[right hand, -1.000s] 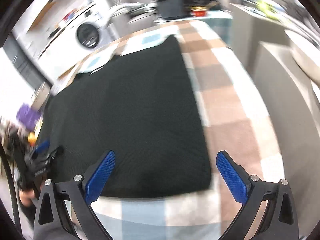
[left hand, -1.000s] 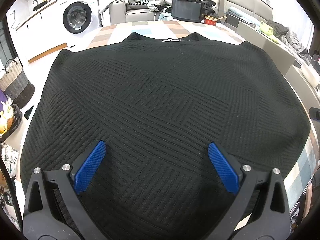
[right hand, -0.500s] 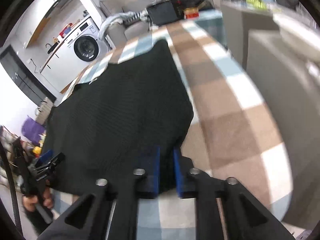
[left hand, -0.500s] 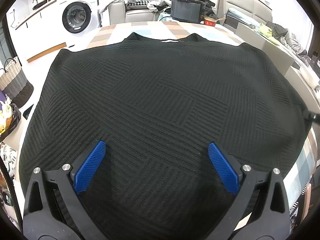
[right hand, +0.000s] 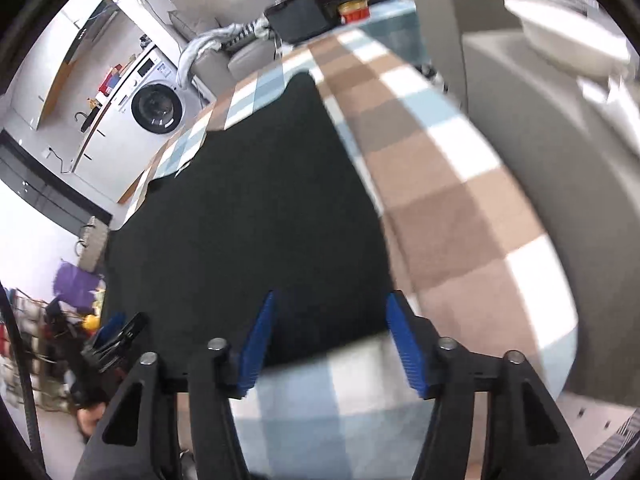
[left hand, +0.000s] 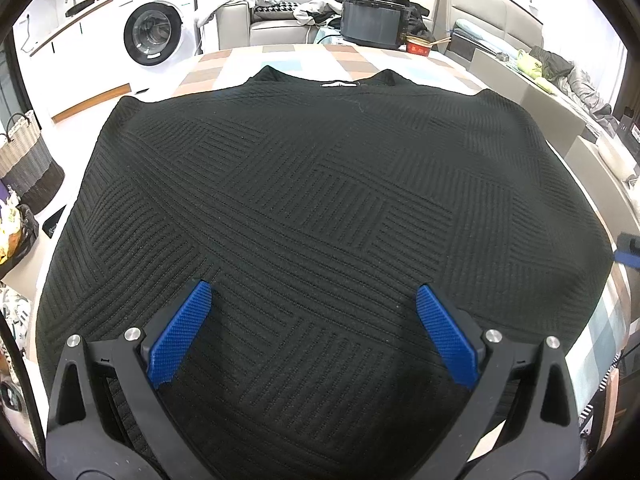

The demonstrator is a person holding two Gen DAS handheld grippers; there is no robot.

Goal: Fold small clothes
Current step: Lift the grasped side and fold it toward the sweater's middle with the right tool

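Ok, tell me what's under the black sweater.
The black sweater lies spread flat on a checked tablecloth of brown, white and pale blue squares, visible past its edges. Whatever is beneath its middle is covered.

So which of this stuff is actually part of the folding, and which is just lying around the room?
Part of the job:
- black sweater, spread flat
- checked table under it
- left gripper, fingers open
- right gripper, fingers open

Just lying about:
- washing machine
- woven basket
- black box
- red bowl
- sofa with clothes
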